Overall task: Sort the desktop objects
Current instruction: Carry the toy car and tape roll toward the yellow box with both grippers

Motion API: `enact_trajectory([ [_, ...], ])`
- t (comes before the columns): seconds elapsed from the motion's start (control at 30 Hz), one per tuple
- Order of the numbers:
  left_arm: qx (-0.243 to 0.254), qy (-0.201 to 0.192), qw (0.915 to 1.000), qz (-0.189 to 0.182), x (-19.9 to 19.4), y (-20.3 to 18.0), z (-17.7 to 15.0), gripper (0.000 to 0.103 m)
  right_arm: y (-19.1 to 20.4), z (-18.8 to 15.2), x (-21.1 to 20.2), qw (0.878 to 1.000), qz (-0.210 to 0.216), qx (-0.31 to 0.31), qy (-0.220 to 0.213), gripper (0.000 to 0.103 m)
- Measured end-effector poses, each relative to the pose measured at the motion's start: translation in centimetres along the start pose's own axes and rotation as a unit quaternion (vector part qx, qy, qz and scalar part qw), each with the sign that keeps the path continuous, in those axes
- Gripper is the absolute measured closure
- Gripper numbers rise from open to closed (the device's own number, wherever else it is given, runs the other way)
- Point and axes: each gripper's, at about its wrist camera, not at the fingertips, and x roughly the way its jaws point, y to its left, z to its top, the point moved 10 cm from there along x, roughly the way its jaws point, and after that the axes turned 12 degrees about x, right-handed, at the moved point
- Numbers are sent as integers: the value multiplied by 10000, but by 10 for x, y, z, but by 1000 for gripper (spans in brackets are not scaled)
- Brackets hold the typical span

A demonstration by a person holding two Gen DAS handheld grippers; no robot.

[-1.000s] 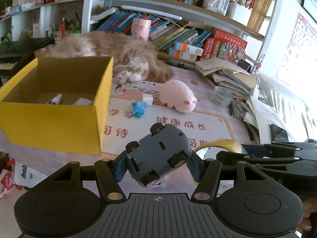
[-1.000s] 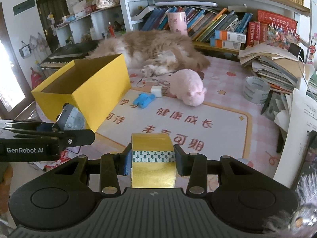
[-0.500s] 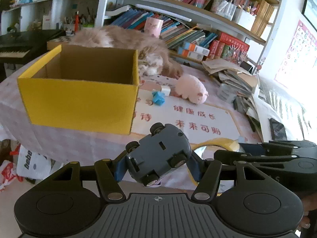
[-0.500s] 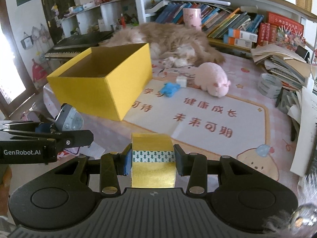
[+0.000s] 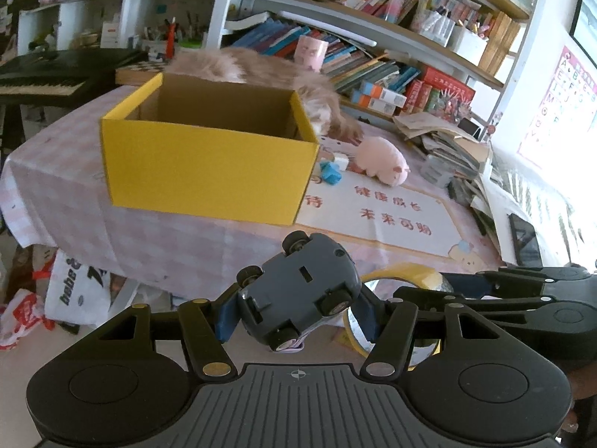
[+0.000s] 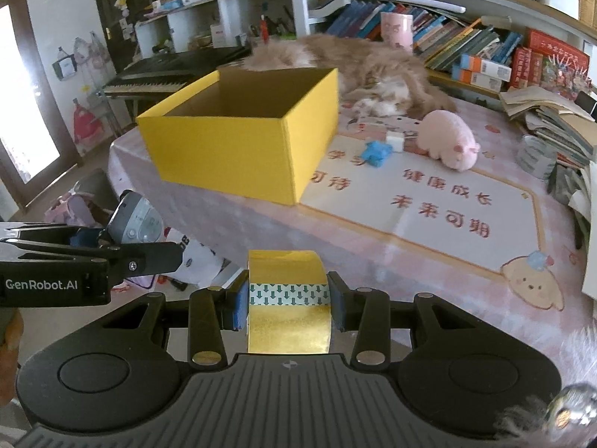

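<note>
My left gripper (image 5: 294, 308) is shut on a grey toy car (image 5: 298, 291), held underside up in front of the table's edge. My right gripper (image 6: 289, 304) is shut on a gold tape roll (image 6: 289, 298), which also shows in the left wrist view (image 5: 401, 272). The left gripper and the car (image 6: 136, 220) appear at the left of the right wrist view. An open yellow box (image 5: 209, 160) stands on the table (image 5: 67, 183), ahead and above both grippers. A pink plush pig (image 5: 380, 160), a blue toy (image 5: 330, 173) and a white block (image 6: 395, 141) lie beyond it.
A fluffy cat (image 6: 358, 63) lies behind the box. A clear tape roll (image 6: 535, 155), stacked papers (image 5: 444, 138) and a phone (image 5: 526, 240) sit at the table's right. Bookshelves (image 5: 373, 37) stand behind. A keyboard (image 5: 41, 82) is at the left, plastic bags (image 5: 71, 291) on the floor.
Both grippers have pulled back and away from the table with the car and the tape roll still held. The box and table now look farther off and higher in view.
</note>
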Motion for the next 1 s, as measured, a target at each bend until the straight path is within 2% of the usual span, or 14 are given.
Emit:
enact_trajectory([
  [0.43, -153, -76, 9998, 103, -34, 32, -22, 42, 52, -17, 1, 9996, 178, -220, 41, 65],
  [1.0, -234, -181, 9994, 200, -52, 62, -28, 42, 89, -20, 7, 9989, 285, -358, 79, 65],
])
